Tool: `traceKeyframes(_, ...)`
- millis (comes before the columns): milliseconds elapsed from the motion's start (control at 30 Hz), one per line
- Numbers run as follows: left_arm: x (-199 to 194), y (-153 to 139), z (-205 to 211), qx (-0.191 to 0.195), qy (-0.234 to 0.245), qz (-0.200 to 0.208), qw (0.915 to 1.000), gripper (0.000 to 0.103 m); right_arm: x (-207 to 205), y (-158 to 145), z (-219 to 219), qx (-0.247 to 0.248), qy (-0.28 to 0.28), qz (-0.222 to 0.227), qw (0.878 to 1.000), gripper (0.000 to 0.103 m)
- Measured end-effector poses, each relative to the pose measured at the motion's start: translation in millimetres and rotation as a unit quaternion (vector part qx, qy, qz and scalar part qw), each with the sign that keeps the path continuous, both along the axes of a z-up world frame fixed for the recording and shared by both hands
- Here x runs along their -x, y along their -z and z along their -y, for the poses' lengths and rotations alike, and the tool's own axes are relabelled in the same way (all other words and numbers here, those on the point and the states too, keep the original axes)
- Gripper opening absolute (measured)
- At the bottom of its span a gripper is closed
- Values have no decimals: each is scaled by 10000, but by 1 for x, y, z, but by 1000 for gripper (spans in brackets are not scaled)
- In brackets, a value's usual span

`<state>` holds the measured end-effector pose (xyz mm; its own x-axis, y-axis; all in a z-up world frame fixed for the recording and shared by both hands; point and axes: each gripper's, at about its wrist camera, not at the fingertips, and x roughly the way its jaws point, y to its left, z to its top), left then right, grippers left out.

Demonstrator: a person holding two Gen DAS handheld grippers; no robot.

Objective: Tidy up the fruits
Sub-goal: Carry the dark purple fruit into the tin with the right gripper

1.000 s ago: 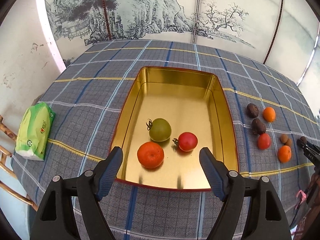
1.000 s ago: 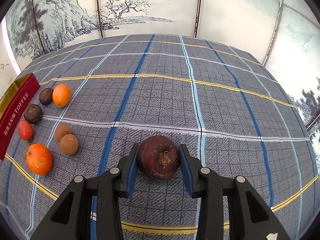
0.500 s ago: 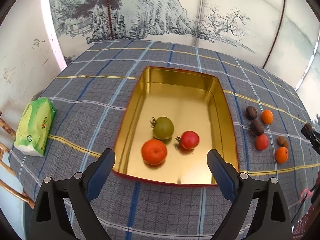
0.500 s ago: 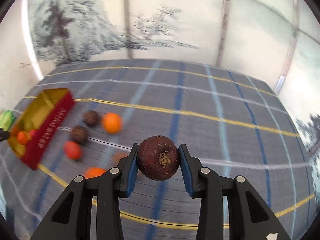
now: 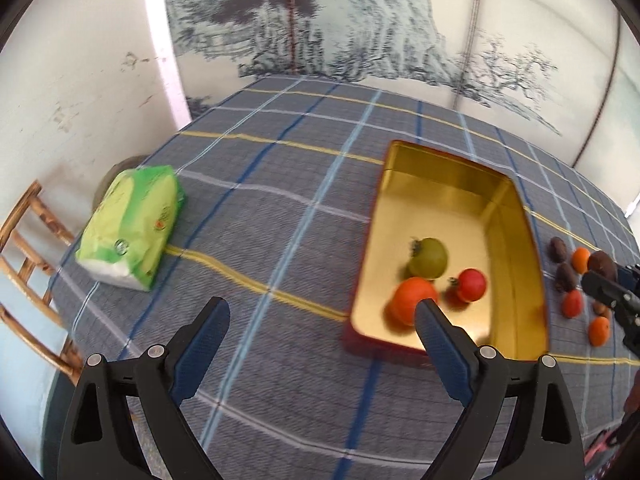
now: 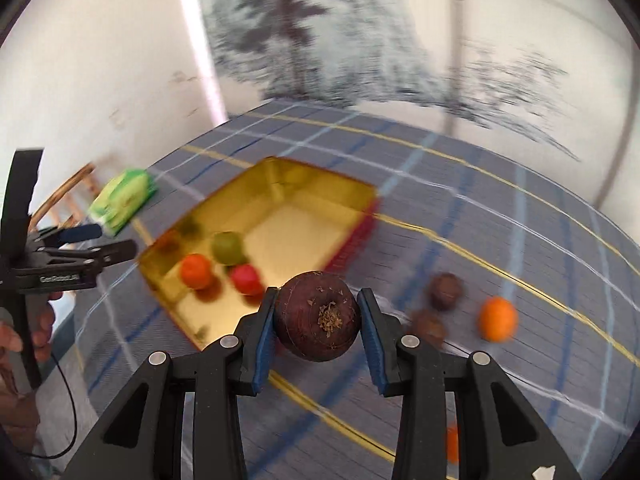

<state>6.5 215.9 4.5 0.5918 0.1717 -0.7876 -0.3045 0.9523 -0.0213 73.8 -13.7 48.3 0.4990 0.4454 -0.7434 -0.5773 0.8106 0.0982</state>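
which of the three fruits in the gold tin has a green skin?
The green tomato, the one lying deepest in the gold tin. The orange and red tomato lie nearer the front edge.

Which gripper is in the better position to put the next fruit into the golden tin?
The right gripper: it grips the dark purple fruit near the golden tin. The left gripper is open and empty.

text: we half-read a blurred white brand mark on the left gripper (image 6: 92,242) at 9 o'clock | pack (image 5: 132,222) print: unreadable
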Motion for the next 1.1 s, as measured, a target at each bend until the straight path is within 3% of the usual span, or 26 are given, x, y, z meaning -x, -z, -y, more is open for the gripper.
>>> traceKeyframes(167,10,7,-16,23,-168,-52,9998,93,1,14,-49,171,-458,-121,9987,36)
traceKeyframes(367,16,13,-29,-19,-363,-92,9993,93,-4,36,-77,485,-712,-288,9959,36)
traceKeyframes(900,17,22,-40,57,-438,-224,9988,93,-20,63,-97,847,-633,-347,9938,36)
traceKeyframes(1100,18,23,-39,61,-417,-235,9988,93,-20,66,-100,714,-635,-425,9945,36)
